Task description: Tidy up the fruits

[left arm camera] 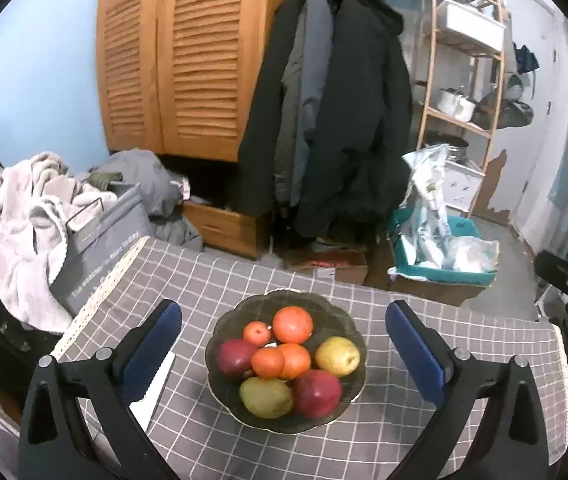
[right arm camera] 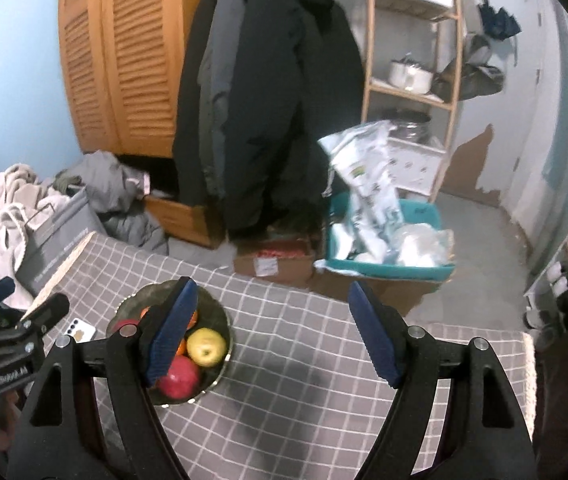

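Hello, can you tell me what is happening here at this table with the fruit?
A person holds a gripping tool in each hand above a table with a grey checked cloth. A glass bowl on it holds all the fruit in view: oranges, red apples and yellow pears. The left tool and right tool are both open and hold nothing. A phone lies beside the bowl.
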Tool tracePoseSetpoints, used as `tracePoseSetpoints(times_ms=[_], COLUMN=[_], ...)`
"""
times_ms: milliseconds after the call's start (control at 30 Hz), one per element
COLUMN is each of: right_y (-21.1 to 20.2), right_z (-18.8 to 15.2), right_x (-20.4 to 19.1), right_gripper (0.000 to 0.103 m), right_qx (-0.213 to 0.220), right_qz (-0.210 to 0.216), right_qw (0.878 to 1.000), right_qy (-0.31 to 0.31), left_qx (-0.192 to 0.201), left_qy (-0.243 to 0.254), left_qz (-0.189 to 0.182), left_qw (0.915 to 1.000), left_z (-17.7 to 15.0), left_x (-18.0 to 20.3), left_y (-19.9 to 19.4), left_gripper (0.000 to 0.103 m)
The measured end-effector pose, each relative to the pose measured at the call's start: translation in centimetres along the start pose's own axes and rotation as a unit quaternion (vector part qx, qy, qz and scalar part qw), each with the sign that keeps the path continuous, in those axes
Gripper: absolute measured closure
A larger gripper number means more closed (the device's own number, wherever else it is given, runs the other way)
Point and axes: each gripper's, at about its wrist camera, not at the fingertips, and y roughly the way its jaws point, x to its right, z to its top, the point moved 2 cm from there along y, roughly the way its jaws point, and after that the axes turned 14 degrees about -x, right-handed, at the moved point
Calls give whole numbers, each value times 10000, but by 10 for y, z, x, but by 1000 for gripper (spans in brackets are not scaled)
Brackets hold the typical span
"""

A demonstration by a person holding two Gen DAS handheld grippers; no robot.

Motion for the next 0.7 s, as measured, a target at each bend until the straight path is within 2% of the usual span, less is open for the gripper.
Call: tracePoseSetpoints(times_ms=[133, 567, 700], right_y=[-20, -59, -68], right_z=[-9, -32, -34], right_x=[15, 28, 32], right_gripper=[25, 25, 25], right_qx=[177, 758, 906], right_qz=[-22, -765, -790], right_qw=[9997, 9942, 9927], right_qy=[186, -56, -49], left_qx=[128, 435, 488], left_qy=[99, 377, 495], left_qz=[-59, -126, -128], left_qw=[9999, 9983, 9975], left_z=[2, 6, 7], left_x=[9, 35, 43], left_y=[-13, -45, -51], left_gripper=[0, 0, 0])
